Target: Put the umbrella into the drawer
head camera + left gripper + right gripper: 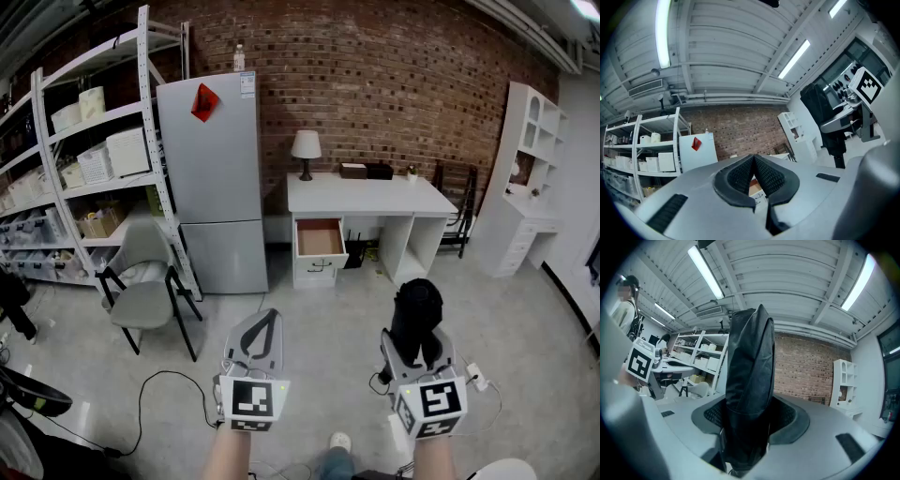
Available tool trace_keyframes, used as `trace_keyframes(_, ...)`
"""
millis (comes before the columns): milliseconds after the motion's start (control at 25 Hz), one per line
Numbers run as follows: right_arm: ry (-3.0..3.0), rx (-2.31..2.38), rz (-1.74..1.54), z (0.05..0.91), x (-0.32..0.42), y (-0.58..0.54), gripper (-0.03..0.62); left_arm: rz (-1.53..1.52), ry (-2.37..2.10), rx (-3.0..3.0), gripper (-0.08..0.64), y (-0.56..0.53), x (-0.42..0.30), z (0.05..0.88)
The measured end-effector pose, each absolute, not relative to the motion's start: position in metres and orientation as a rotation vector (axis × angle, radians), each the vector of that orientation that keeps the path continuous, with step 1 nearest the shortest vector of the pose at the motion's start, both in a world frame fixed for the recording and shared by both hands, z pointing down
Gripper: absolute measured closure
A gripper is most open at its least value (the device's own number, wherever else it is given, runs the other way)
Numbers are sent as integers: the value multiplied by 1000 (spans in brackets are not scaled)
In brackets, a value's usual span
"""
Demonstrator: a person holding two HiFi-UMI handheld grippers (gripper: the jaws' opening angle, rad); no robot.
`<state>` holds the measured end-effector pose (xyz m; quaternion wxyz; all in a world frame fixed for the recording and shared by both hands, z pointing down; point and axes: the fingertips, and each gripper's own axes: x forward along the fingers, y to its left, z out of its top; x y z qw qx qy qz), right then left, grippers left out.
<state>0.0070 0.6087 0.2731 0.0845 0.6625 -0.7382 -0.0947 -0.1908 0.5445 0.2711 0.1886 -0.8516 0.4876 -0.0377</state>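
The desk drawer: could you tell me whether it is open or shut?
Open: the drawer juts out of the white desk, its brown inside showing.

Black umbrella (pixel 415 319), white desk (pixel 366 197) — red-brown brick wall (pixel 375 75), silver-grey fridge (pixel 211 178) with red sticker (pixel 203 101)

Right gripper (pixel 418 354) is clamped on a folded black umbrella (pixel 415 314) that's standing upright. Left gripper (pixel 270 323) has its jaws together. Across the floor, the white desk (pixel 366 197) has its drawer (pixel 320 240) pulled open.
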Motion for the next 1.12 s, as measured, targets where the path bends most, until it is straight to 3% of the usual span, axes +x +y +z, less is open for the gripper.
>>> trace_keyframes(640,-2168,1935,-295,284,7,586,357,-100,1402,-2420,558,518,-197,283)
trace_keyframes(1120,-2228,1913,-288,277,47,466,356,-120,1429,-2365,558,409,-154,267)
